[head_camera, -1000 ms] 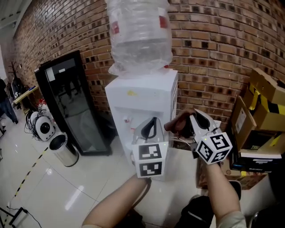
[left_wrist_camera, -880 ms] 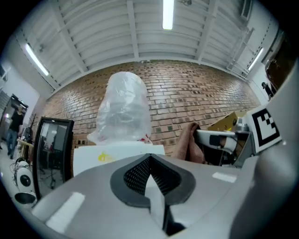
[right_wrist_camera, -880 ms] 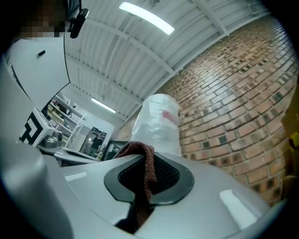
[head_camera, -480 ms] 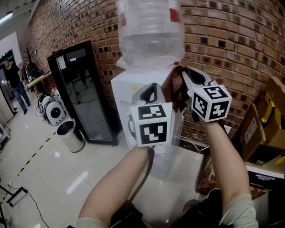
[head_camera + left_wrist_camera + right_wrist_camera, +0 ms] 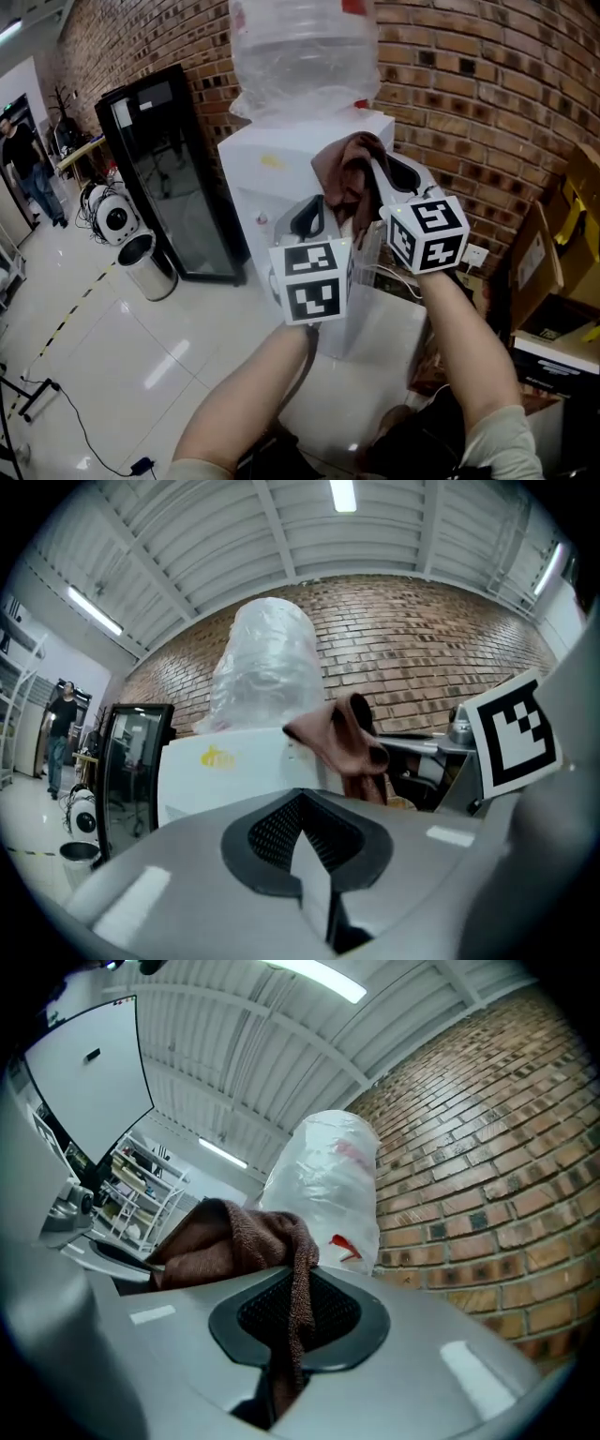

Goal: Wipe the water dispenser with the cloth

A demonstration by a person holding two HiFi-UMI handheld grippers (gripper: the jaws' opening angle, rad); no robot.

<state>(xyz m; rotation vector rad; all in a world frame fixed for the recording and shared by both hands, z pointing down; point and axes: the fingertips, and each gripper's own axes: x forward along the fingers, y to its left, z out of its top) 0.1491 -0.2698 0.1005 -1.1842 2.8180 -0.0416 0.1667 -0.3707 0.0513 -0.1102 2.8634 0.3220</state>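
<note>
My right gripper (image 5: 281, 1354) has its fingers pinched narrow on the brown terry cloth (image 5: 234, 1241). The cloth bunches just past the fingertips, at the top edge of the white box-shaped water dispenser (image 5: 281, 173) beneath its clear plastic bottle (image 5: 300, 52). My left gripper (image 5: 314, 892) has its fingers together on nothing, with the dispenser's front beyond them.

Glossy white tiled floor (image 5: 169, 347)
The water dispenser (image 5: 281, 178) stands on it; a black glass-door cabinet (image 5: 173, 178) just beside; a metal bin (image 5: 150, 267) near that; cardboard boxes (image 5: 553, 281) at right.
</note>
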